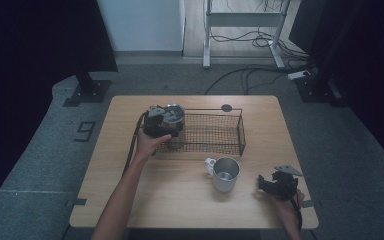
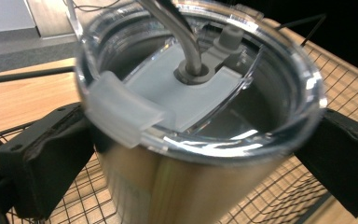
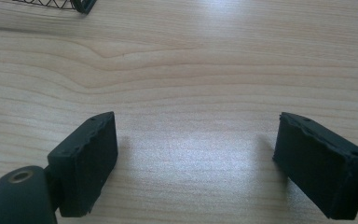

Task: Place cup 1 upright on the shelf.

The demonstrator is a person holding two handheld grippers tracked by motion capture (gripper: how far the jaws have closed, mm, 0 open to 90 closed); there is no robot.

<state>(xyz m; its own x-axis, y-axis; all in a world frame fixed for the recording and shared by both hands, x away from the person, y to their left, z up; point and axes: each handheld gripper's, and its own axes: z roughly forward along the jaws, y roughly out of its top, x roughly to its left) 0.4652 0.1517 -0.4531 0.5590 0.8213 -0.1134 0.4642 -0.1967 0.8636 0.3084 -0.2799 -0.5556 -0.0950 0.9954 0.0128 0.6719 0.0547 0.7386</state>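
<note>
A steel tumbler [image 2: 191,186] with a clear lid and a bent metal straw [image 2: 186,42] stands upright in the left end of a black wire basket [image 1: 220,149]. My left gripper [image 2: 205,140] is around it just under the lid; its pads stand wide, the right one apart from the steel wall, so it is open. From the high view, the left gripper [image 1: 162,124] covers much of the tumbler [image 1: 174,114]. My right gripper [image 1: 266,184] rests open near the table's front right, its jaws [image 3: 196,135] over bare wood.
A white-handled steel mug [image 1: 225,174] stands upright in front of the basket, left of the right gripper. A small dark round disc [image 1: 226,107] lies behind the basket. The wooden table [image 1: 130,200] ends close behind the right hand.
</note>
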